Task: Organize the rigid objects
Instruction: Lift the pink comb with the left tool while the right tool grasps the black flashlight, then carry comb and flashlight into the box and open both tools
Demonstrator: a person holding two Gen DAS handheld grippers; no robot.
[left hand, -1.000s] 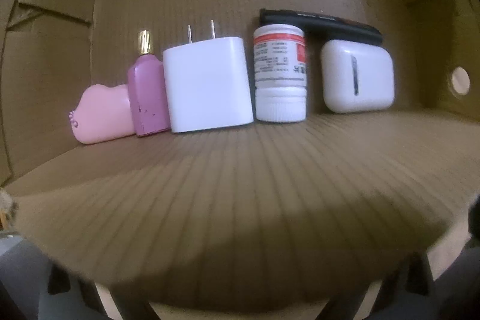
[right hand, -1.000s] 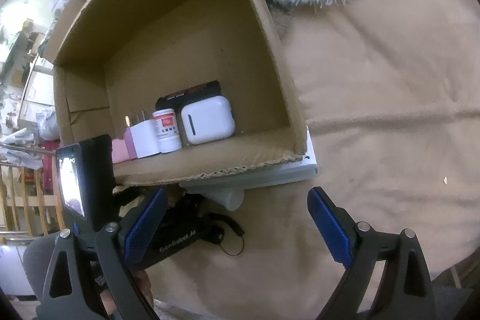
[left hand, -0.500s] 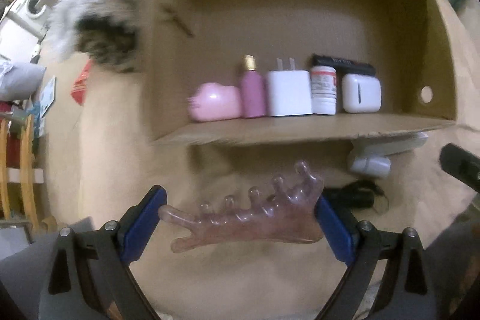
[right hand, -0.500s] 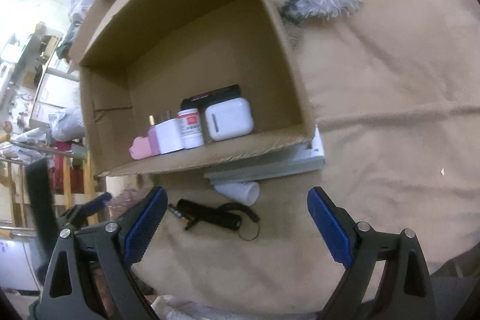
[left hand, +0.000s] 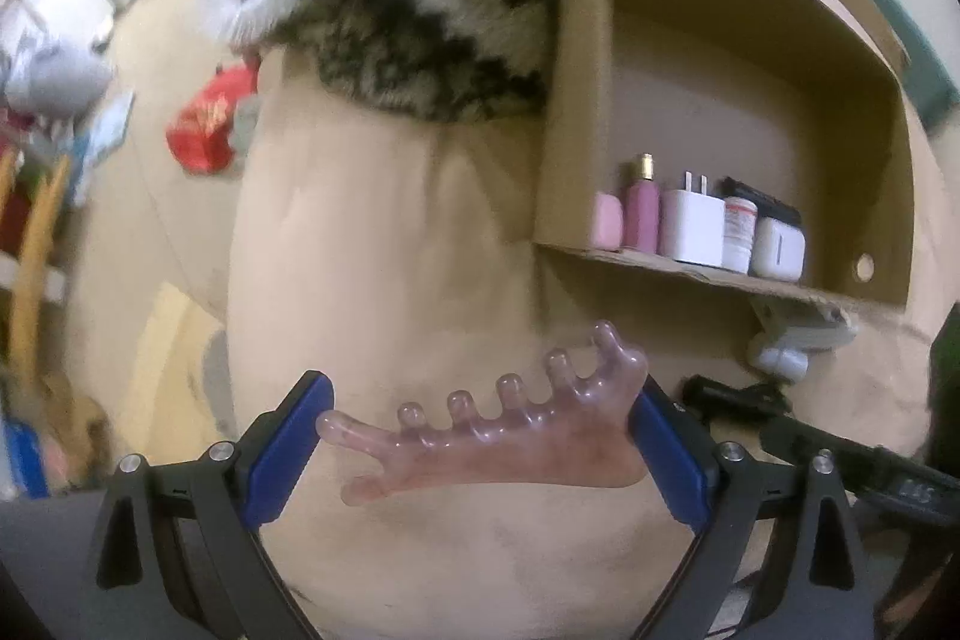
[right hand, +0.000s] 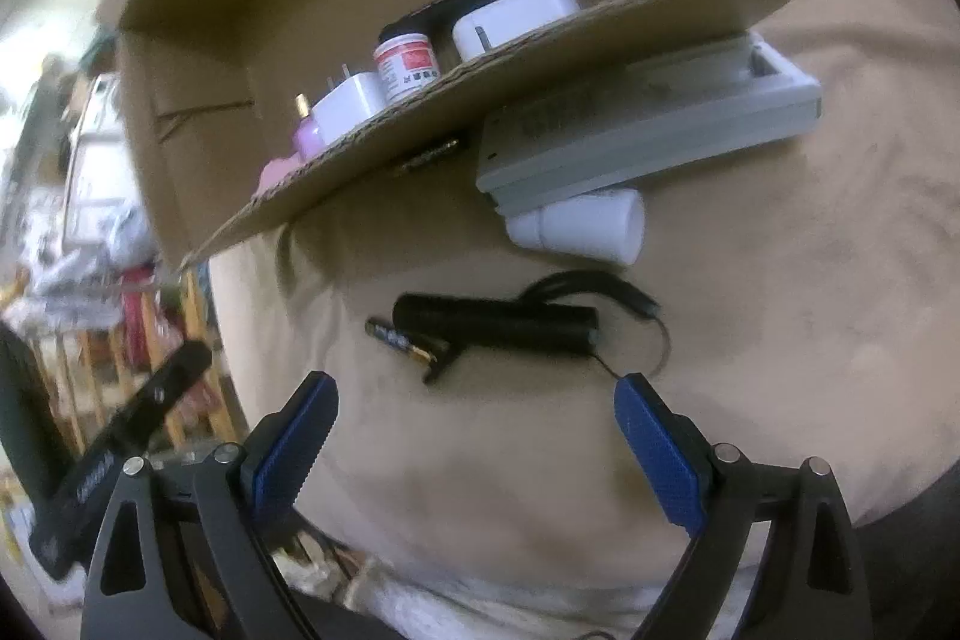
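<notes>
Pink translucent comb-shaped massager, five rounded prongs pointing up, is sitting crosswise between the blue pads of the left hand-held gripper, which is grasping it by both ends above a tan fabric-covered surface.

Cardboard box, lying on its side with the opening facing the cameras, is holding a row along its back wall: pink rounded case, purple bottle with gold cap, white plug adapter, white pill bottle with red label, white earbud case. Black flat item is lying behind the last two.

Right hand-held gripper is hovering released, jaws wide apart and holding nothing, just short of a black flashlight with wrist cord and a battery touching it, both lying on the tan surface in front of the box.

Grey-white flat box is sticking out from under the cardboard flap; white cylindrical container is lying on its side against it.

Furry black-and-white fabric is resting beside the box's outer wall.
</notes>
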